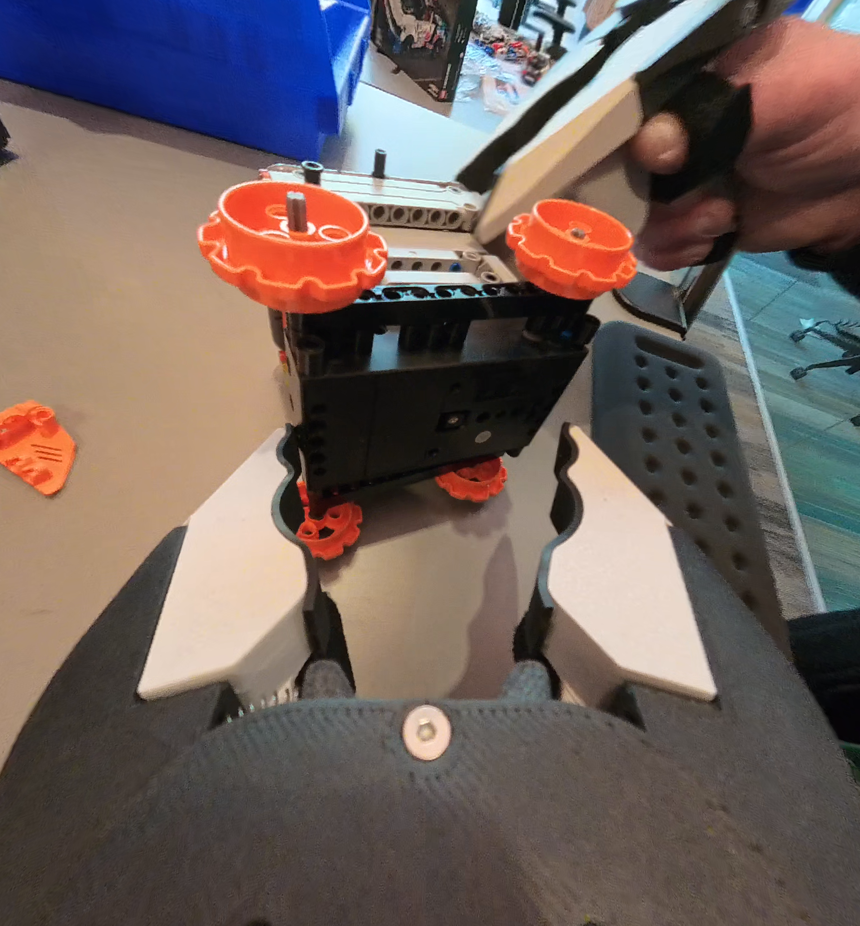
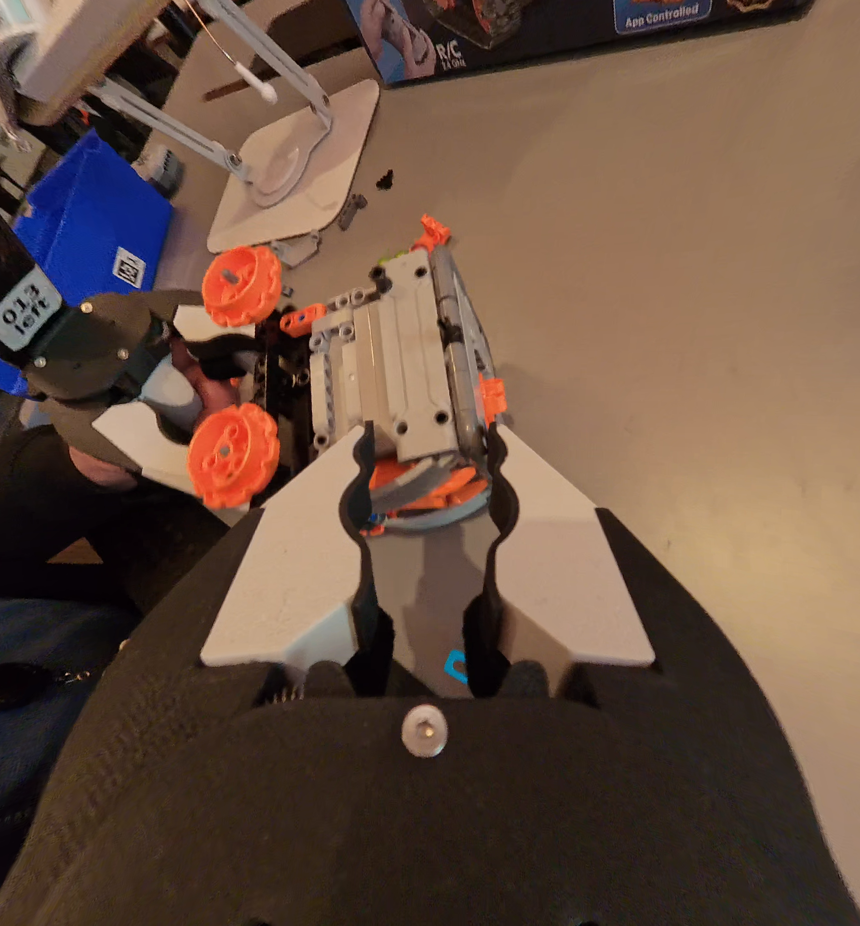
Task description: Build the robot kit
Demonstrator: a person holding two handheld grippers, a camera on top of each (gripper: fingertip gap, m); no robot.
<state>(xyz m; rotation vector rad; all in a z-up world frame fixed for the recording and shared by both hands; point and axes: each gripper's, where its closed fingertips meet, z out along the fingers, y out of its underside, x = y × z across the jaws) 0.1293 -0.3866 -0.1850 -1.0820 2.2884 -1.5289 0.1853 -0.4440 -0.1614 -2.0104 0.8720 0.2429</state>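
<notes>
A brick-built vehicle (image 1: 418, 401) lies on its side on the tan table, with a black block, a grey section (image 2: 393, 361) and orange wheels (image 1: 293, 245). My left gripper (image 1: 428, 446) is open, its fingers either side of the black block; the left finger (image 1: 247, 526) touches the block's edge and a small orange wheel (image 1: 328, 531). My right gripper (image 2: 425, 441) is shut on the grey and orange end of the vehicle. It shows in the left wrist view (image 1: 543, 165), held by a hand. The left gripper shows in the right wrist view (image 2: 132, 381).
A loose orange panel piece (image 1: 22, 446) lies on the table at left. A blue bin (image 1: 167, 65) stands behind. A black perforated chair back (image 1: 668, 451) is at the right edge. A white stand base (image 2: 293, 165), small dark parts (image 2: 353, 208) and a printed box (image 2: 568, 30) lie beyond. About 10 cm separates my left fingertips from my right.
</notes>
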